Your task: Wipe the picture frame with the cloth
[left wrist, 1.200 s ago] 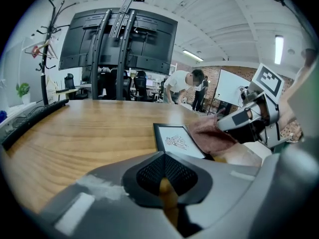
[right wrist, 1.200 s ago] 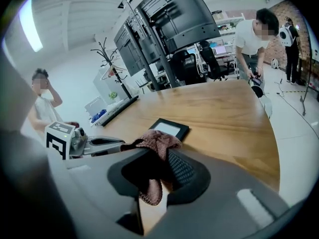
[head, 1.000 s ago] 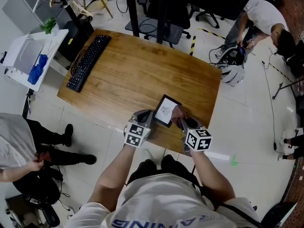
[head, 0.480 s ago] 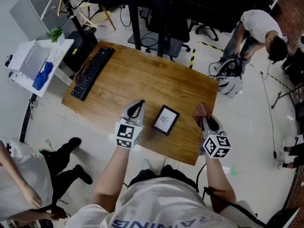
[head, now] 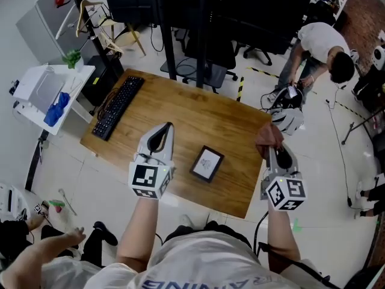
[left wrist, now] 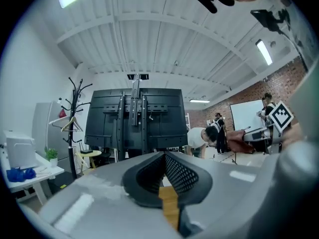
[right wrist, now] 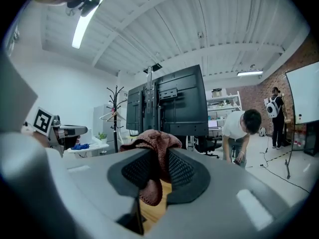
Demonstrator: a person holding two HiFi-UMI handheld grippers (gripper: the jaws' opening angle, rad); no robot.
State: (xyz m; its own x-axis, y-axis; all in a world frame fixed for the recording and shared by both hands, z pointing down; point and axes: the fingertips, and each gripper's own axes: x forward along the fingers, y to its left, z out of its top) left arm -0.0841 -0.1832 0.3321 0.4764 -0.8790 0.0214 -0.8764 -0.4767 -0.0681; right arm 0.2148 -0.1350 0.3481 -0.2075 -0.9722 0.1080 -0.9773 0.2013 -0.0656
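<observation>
since the earlier frames both grippers have lifted off the frame and drawn apart, and the frame now lies alone between them.

- keyboard (head: pixel 118 106): lies at the left end of the table (head: pixel 180 104), well apart from the frame.
- left gripper (head: pixel 163 131): hangs over the table, left of the frame and not touching it. the left gripper view shows its jaws meeting at the tips with nothing held. bare wood shows through the gap behind the pads.
- frame (head: pixel 207 163): lies flat and face up on the table, near the front edge. it has a pale print inside a dark border and sits slightly askew to that edge. neither gripper touches it.
- right gripper (head: pixel 274 151): hangs over the right end of the table, well right of the frame. its jaws are clamped on the cloth (head: pixel 269 136). in the right gripper view the reddish-brown cloth (right wrist: pixel 155 142) bunches above the tips and a fold hangs down between the pads.
- person (head: pixel 322 41): stands bent over on the floor beyond the table's right end.
</observation>
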